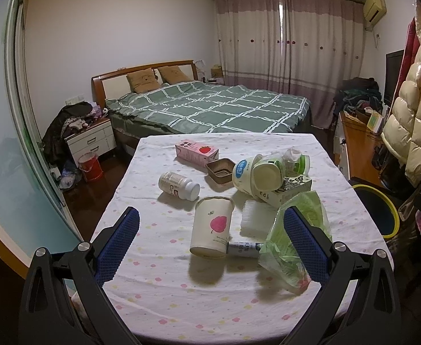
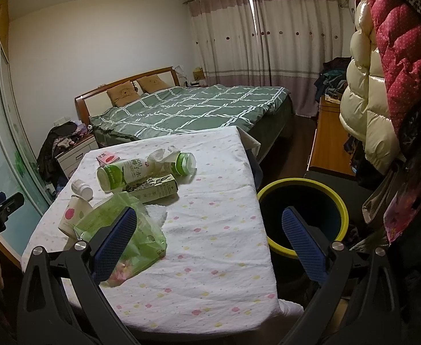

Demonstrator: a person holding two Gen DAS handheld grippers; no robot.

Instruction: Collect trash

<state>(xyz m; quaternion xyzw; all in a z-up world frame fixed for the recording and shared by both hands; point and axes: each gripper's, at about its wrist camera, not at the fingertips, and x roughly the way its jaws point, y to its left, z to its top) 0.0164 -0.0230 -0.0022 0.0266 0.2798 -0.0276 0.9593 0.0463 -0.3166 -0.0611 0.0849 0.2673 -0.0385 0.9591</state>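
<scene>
Left gripper (image 1: 210,228): hovering above the desk's near half, jaws spread wide and gripping nothing; the paper cup (image 1: 212,227) is lying on its side between the fingers.
Right gripper (image 2: 209,230): hanging over the desk's right edge, jaws spread and empty, one finger over the green bag (image 2: 141,230), the other over the bin (image 2: 302,218).
Desk (image 1: 167,287): wearing a white cloth dotted with small flowers, carrying all the trash.
Trash: a pill bottle (image 1: 179,186) is lying left of the cup; a pink carton (image 1: 196,151) is sitting toward the far edge beside a brown tray (image 1: 220,170); white bottles (image 1: 256,175) are piling on a printed box (image 1: 288,191); a tube (image 1: 243,249) is touching the cup's base.
Green bag: slumping at the desk's right front, just beside a white foam pad (image 1: 258,220).
Bin: standing on the floor, yellow-rimmed, dark inside, just beside the desk's right edge.
Background: a bed (image 1: 210,106) with a green checked cover is filling the room behind.
</scene>
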